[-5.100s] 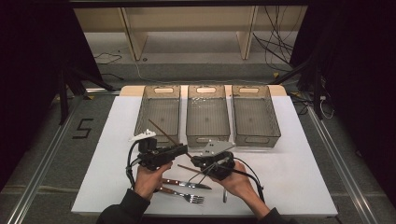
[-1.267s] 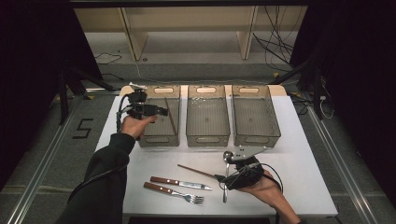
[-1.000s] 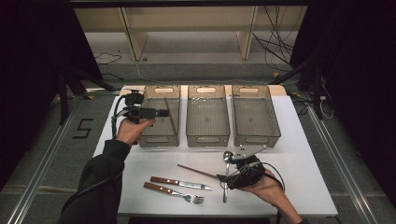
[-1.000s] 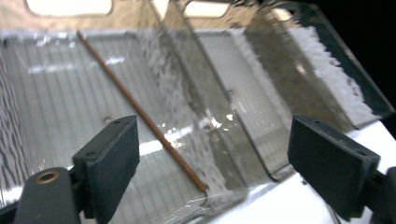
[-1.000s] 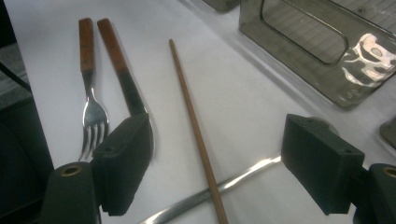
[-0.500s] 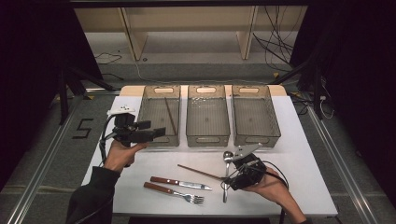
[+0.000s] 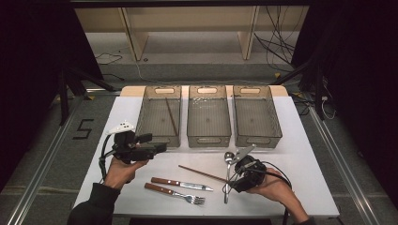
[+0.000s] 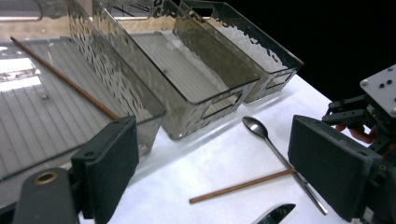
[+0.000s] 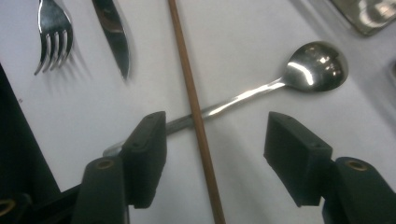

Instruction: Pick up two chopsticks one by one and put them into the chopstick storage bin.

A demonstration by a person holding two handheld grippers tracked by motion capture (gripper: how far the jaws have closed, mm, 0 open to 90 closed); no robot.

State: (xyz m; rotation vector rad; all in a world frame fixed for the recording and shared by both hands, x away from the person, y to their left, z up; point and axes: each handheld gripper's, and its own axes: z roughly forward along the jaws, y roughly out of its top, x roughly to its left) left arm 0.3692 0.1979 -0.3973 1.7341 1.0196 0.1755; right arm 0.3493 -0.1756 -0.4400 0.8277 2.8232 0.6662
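Left gripper (image 7: 159, 147) pulled back from over the left bin (image 7: 158, 115) toward the table's near-left side since the earlier frames; one chopstick (image 7: 171, 116) was left lying in that bin. Its jaws stood spread with nothing between them, pointing toward the table's middle. Right gripper (image 9: 214, 158) sat low over the second chopstick (image 9: 191, 102), which lay across the spoon (image 9: 280, 81) handle on the white table (image 7: 305, 154). Its jaws had just been closing, chopstick between them, pads not yet touching it. Knife (image 7: 182, 183) and fork (image 7: 174, 193) lay side by side near the front edge, left of the spoon. Middle bin (image 7: 208, 116) and right bin (image 7: 256, 115) sat beside the left one.
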